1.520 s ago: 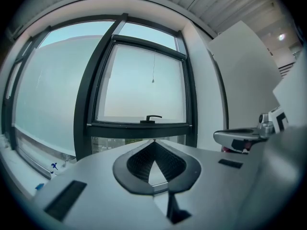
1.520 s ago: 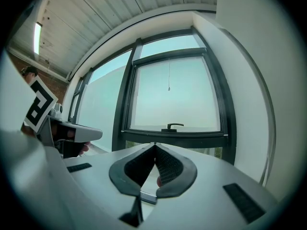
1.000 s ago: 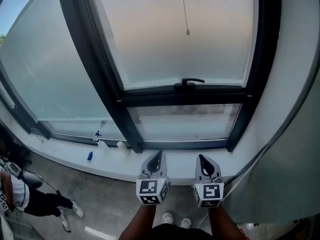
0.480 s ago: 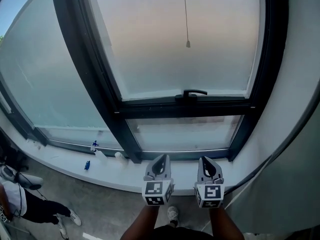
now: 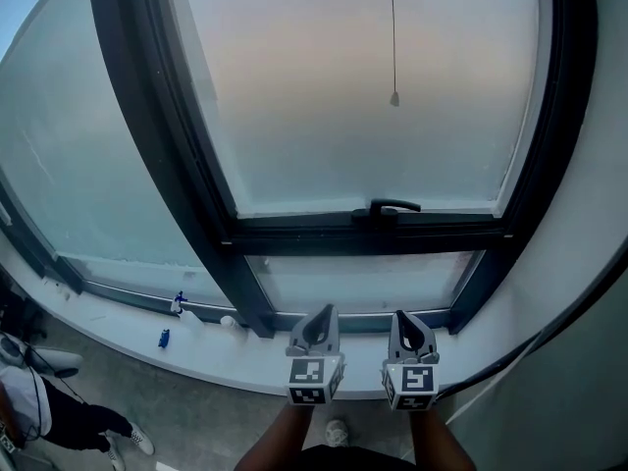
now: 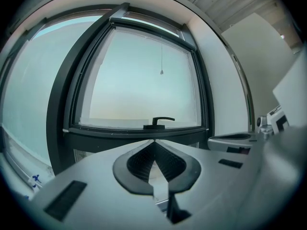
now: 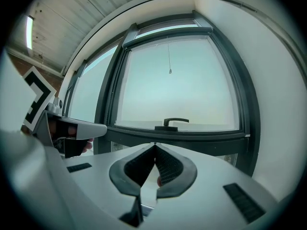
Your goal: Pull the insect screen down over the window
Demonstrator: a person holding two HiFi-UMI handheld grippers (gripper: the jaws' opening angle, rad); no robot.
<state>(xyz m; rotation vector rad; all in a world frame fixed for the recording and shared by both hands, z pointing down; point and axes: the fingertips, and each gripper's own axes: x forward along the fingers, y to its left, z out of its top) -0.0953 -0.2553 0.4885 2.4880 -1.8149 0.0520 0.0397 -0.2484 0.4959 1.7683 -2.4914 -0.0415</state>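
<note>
The only likely container is 1 small white bottle with a blue top (image 5: 178,303), upright on the white sill (image 5: 245,363) to the left; it is too small to tell what is in it. Near it on the sill lie 1 small blue item (image 5: 164,339) and 1 small white item (image 5: 228,322), making 3 small things there in all.

Above the sill stands the window (image 5: 373,232) in its dark frame, with 1 large frosted upper pane (image 5: 314,96), 1 narrow lower pane (image 5: 363,281) and 1 black handle (image 5: 389,207) on the bar between them. Of the insect screen only 1 thin pull cord (image 5: 392,27) shows. It hangs from above in front of the upper pane, right of centre, and ends in 1 small knob (image 5: 394,98) well above the handle.

There are 2 claws, side by side and low in the head view, pointing level at the window, both near the sill and well apart from the cord. The left claw (image 5: 322,312) is clenched, its ribbed pads (image 6: 144,162) meeting at the tip with nothing between them. The right claw (image 5: 404,317) is clenched in the same way and empty. Each carries 1 marker cube, and 2 forearms reach in from the bottom edge.

On the floor at the lower left, 1 other person (image 5: 44,410) is partly in view.
</note>
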